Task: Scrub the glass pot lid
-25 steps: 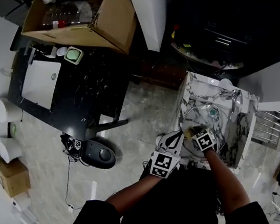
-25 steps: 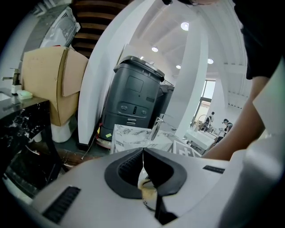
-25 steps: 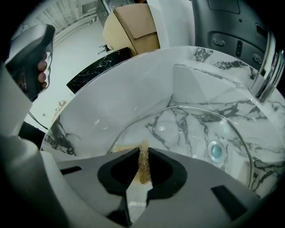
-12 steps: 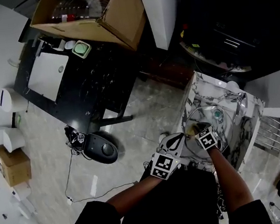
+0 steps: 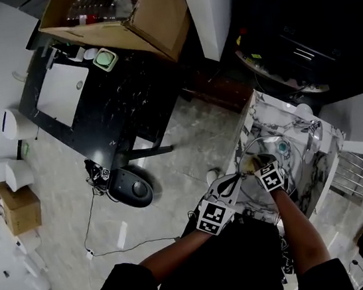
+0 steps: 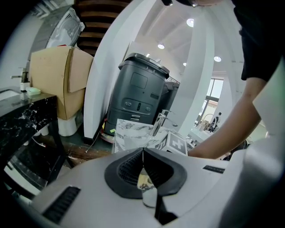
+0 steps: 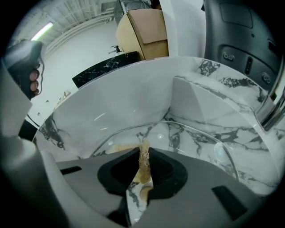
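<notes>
The glass pot lid (image 5: pixel 274 146) lies tilted in the marble sink (image 5: pixel 255 112). My right gripper (image 5: pixel 257 162) is shut on a tan fibrous scrub pad (image 7: pixel 143 161), which is pressed against the lid's glass (image 7: pixel 189 138) near its rim. At the lid's near edge my left gripper (image 5: pixel 239 178) has its jaws closed; a bit of glassy rim (image 6: pixel 148 196) shows between its black pads (image 6: pixel 127 171). The right gripper's marker cube (image 6: pixel 177 144) shows just beyond the left jaws.
A chrome faucet (image 5: pixel 311 131) stands at the sink's far side, also on the right in the right gripper view (image 7: pixel 274 100). A black marble table (image 5: pixel 105 101) with a cardboard box (image 5: pixel 126 14) stands to the left, a dark machine (image 6: pixel 140 95) beyond the sink.
The right gripper with the pad has shifted slightly over the lid. The left gripper stays at the lid's near edge. The head view has drifted a little.
</notes>
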Motion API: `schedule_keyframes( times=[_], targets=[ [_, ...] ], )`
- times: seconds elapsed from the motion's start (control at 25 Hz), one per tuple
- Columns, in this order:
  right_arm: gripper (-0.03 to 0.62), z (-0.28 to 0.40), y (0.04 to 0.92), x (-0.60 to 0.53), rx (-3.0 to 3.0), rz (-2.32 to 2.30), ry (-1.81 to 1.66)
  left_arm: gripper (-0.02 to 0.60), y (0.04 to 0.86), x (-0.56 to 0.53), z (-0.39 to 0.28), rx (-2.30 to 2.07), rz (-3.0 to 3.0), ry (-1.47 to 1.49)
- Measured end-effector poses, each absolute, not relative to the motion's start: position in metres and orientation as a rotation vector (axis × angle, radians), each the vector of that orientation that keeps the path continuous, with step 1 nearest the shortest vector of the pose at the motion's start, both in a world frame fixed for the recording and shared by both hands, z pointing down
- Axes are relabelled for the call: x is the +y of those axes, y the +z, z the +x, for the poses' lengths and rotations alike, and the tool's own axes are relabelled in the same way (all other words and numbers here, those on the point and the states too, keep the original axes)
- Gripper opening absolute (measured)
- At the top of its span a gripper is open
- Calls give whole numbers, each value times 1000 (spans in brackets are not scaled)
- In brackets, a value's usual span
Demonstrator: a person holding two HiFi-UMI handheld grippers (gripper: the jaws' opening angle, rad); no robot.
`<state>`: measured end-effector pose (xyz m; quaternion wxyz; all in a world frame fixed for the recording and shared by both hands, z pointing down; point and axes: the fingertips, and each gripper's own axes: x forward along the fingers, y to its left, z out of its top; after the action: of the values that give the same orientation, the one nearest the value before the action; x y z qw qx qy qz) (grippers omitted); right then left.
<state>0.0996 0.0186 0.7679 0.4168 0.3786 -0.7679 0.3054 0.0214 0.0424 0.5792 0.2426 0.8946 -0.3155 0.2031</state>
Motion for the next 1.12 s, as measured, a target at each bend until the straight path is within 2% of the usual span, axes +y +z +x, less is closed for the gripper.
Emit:
schedule_keyframes(
  times=[1.12],
  targets=[
    [64,133,767,0,-1954,1083,713,17,586,37,24,-935,2390,553]
  ],
)
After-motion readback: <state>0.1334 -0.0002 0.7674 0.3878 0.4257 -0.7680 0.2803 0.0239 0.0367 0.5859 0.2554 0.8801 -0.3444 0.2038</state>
